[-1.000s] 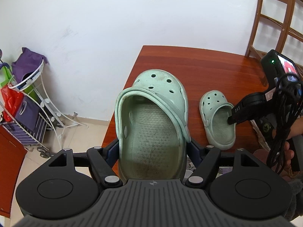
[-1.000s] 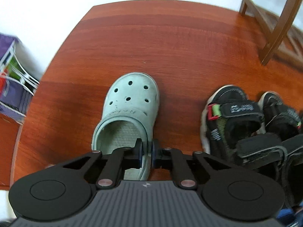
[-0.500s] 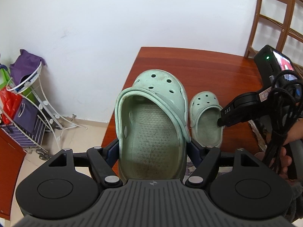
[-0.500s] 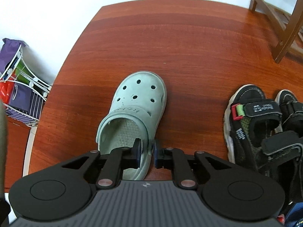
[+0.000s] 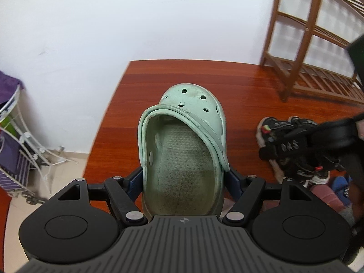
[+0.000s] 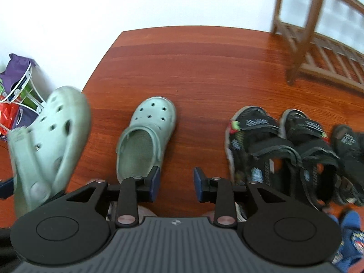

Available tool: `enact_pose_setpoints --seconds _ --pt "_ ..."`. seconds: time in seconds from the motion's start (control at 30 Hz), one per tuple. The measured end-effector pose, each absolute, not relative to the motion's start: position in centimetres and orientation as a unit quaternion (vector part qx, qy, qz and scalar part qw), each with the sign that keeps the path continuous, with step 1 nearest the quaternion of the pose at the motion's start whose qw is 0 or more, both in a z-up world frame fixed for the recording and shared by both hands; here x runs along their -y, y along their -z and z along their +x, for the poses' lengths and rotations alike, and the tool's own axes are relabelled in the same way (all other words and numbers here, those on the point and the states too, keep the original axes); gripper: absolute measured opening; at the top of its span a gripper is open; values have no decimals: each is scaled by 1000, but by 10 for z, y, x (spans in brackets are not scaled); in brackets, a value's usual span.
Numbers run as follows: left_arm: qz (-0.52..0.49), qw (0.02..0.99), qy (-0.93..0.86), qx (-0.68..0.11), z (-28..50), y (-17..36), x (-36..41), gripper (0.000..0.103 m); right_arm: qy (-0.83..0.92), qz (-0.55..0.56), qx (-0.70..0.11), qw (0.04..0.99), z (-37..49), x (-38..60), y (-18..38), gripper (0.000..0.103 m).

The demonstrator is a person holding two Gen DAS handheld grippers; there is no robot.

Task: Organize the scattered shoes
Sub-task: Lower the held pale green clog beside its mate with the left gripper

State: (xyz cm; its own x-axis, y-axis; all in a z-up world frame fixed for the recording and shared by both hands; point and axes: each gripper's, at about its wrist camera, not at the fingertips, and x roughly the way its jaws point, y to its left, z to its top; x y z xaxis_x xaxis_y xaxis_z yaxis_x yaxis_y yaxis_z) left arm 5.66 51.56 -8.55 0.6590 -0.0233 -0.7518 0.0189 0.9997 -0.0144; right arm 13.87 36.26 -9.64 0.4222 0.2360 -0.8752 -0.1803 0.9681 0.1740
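Observation:
My left gripper is shut on a mint green clog, gripping its heel sides and holding it above the wooden floor. The same held clog shows blurred at the left of the right wrist view. Its mate, a second mint clog, lies on the floor with its toe pointing away. My right gripper is open and empty, just behind and right of that clog's heel. Black sandals stand in a row to the right.
A brown wooden shoe rack stands at the back right against the white wall. A white wire cart with bags stands left of the floor's edge. A blue shoe lies at the near right.
My right gripper has opened and let go of the clog on the floor, drawing back and to the right. My left gripper has swung right with its clog still held.

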Motion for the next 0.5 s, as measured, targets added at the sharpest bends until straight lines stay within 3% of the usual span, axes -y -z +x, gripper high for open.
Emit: enact_pose_setpoints --seconds 0.5 --pt "-16 898 46 -438 102 113 -459 74 -52 77 -510 855 64 -294 61 38"
